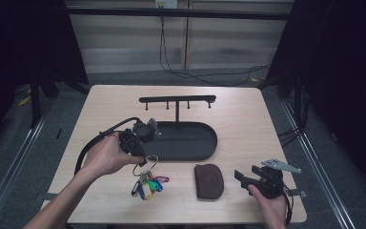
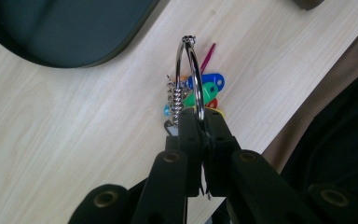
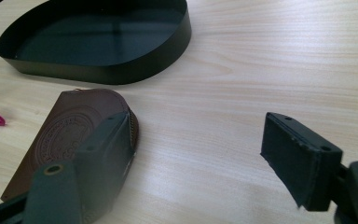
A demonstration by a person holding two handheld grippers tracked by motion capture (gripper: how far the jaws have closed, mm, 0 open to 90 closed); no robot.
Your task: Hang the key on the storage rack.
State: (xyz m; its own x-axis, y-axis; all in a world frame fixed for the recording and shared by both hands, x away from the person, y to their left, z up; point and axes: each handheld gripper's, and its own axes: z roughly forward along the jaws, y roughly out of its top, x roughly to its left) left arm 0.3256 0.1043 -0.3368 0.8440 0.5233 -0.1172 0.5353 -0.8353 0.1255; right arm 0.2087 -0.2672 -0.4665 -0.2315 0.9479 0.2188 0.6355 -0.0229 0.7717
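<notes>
The left claw is pinched tight on a large metal key ring, its two black pads pressed together over the wire of the ring. In the left gripper view the ring stands upright out of the pads, and a bunch of coloured key tags, blue, green, yellow and pink, hangs from it just past the claw tips, over the pale wood of the desk. In the high view the tags sit directly below this claw, at or just above the desk surface; I cannot tell whether they touch it. Behind the claw lies a dark oval tray, with a low black hook rack rising from its far side.

Between the two claws a brown leather pouch lies flat on the desk, just in front of the tray.

The right claw stands wide, with nothing between its pads. In the right gripper view the pouch lies just beside and partly behind one pad, outside the gap, and the tray lies ahead of the claw.
</notes>
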